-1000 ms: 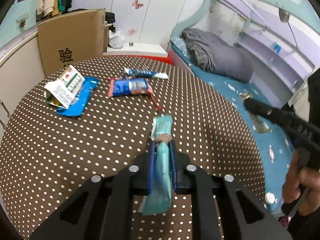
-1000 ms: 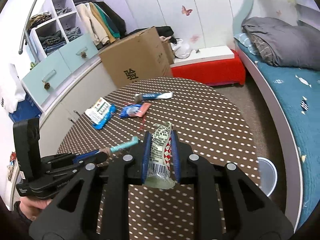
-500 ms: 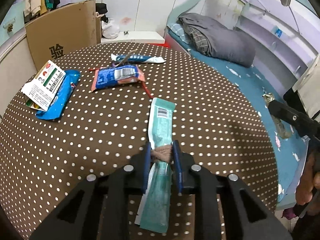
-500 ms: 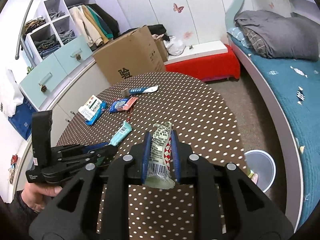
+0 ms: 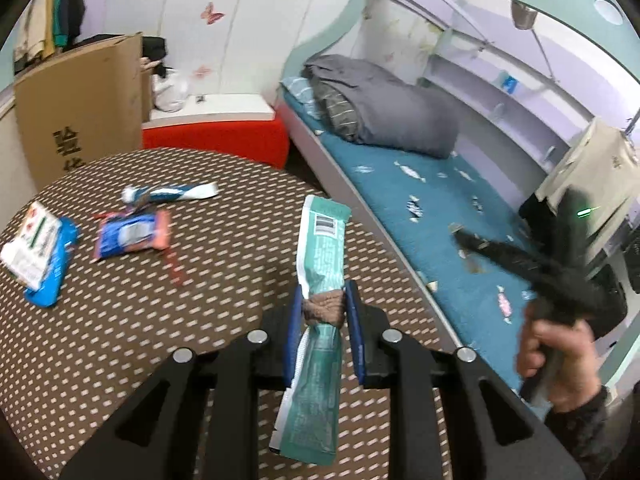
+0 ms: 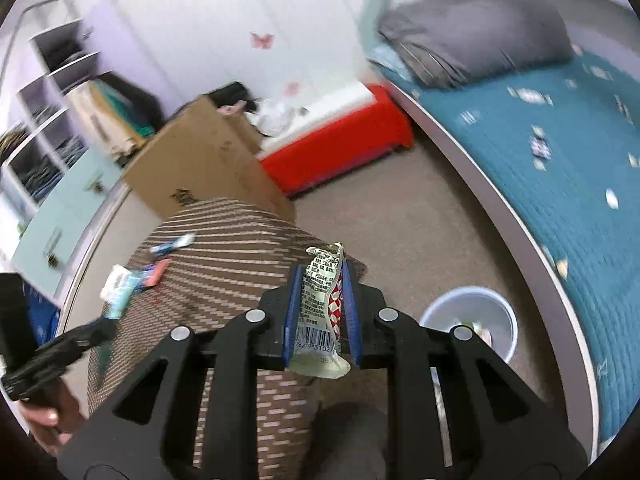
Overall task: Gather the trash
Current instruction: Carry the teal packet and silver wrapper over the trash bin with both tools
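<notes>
- Carrying both loads to the bin (image 6: 469, 320) on the floor beside the polka-dot surface (image 5: 120, 340) comes first.
- Right claw (image 6: 320, 312) grips a cream wrapper (image 6: 320, 308); centre it above the rim before releasing.
- Left claw (image 5: 323, 336) pinches a teal wrapper (image 5: 320, 280); it should follow.

I see a teal wrapper (image 5: 320, 264) pinched upright, a cream wrapper (image 6: 322, 308) likewise; three lie on the table (image 5: 120, 320).

Your right gripper (image 5: 500, 252) is just a dark smear; the table's (image 6: 224, 240) dots streak into dashes.
</notes>
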The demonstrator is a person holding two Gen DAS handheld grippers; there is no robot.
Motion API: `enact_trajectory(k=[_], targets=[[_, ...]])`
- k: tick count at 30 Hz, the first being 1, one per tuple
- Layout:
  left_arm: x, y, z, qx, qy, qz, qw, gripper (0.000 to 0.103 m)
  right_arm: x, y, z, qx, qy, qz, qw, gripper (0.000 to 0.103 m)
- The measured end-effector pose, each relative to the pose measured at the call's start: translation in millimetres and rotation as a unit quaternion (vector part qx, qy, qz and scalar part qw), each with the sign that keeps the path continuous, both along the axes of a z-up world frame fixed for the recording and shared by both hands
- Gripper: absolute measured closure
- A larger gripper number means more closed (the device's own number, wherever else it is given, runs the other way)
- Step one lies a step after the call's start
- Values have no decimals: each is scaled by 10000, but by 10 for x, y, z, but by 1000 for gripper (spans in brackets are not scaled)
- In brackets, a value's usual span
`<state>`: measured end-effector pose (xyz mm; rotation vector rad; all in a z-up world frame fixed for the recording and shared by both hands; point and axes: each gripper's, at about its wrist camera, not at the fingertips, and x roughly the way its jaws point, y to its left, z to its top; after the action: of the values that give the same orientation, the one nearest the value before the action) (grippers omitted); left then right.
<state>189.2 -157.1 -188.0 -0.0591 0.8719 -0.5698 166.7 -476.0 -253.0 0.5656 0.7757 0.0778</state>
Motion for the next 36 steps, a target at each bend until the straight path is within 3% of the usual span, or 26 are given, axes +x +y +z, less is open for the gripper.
enact_trajectory(k=[10,11,12,13,16,24,30,36], targets=[[138,-705,15,45,24,-398,9992,83,417,-620,-1079,649,1130,-501,9902,79],[158,-770,5,62,33,-420,9991,83,424,-694,-1202,801,1201,-614,9876,72],[182,-856,-12,79,55,-458,9989,83,412,-750,-1270,849,1221,-728,9862,44],[205,-941,-29,90,82,-509,9986,83,387,-799,-1309,850,1224,-842,9852,34],[252,-1194,-91,164,141,-657,9976,83,252,-929,-1402,1055,1199,-1084,9812,32],[332,-1977,-430,363,520,-1203,9907,83,-260,-1205,-1091,1012,704,-1471,9814,19],[440,-2618,-859,678,989,-1579,9801,83,-585,-1455,-816,922,357,-1746,9797,17],[621,-2979,-1269,1026,1342,-1704,9708,81,-726,-1571,-723,864,283,-1822,9790,17]])
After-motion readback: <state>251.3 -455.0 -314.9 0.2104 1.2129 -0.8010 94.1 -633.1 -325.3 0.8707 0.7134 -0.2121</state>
